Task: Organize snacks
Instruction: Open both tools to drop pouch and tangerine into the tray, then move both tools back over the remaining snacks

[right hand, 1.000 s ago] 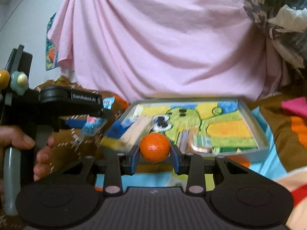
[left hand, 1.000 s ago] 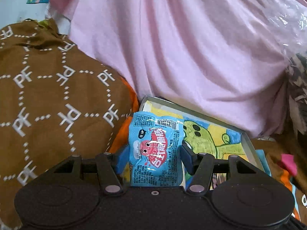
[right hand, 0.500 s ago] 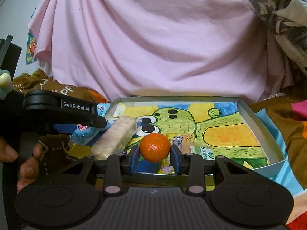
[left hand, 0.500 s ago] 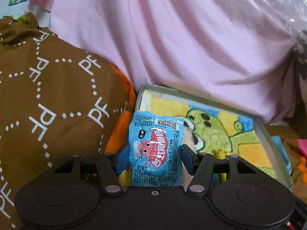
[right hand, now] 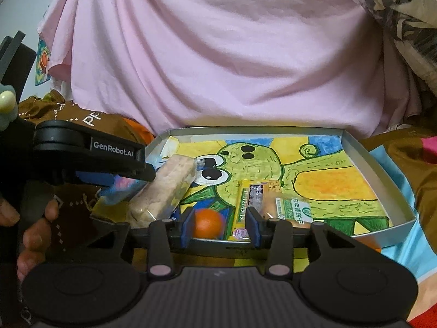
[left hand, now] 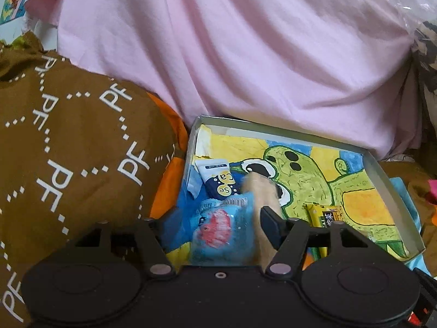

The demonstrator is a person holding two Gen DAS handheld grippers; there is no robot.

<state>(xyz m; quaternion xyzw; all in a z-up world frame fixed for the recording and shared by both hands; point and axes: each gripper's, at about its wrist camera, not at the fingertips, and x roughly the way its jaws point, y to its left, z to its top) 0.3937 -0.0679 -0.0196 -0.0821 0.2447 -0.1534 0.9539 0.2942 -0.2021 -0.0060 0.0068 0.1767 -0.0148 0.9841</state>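
The right tongs (right hand: 220, 227) stand apart over the near rim of the tray (right hand: 382, 164). The orange (right hand: 209, 224) sits between the fingers, close to the left one and clear of the right, low at the tray's front edge. Just right of it lie a yellow packet (right hand: 245, 205) and a green-labelled biscuit packet (right hand: 295, 209) on the painted green cartoon figure.

The left tongs (left hand: 218, 227) hang wide apart above the tray's left corner. The blue snack packet (left hand: 221, 229) is blurred between them — whether either finger touches it is hard to say. A pale wrapped bar (right hand: 164, 191) lies beside it, and behind sits a navy-and-white packet (left hand: 218, 180). A brown patterned cloth (left hand: 68, 164) lies left of the tray, and a pink sheet (left hand: 245, 54) hangs behind it.
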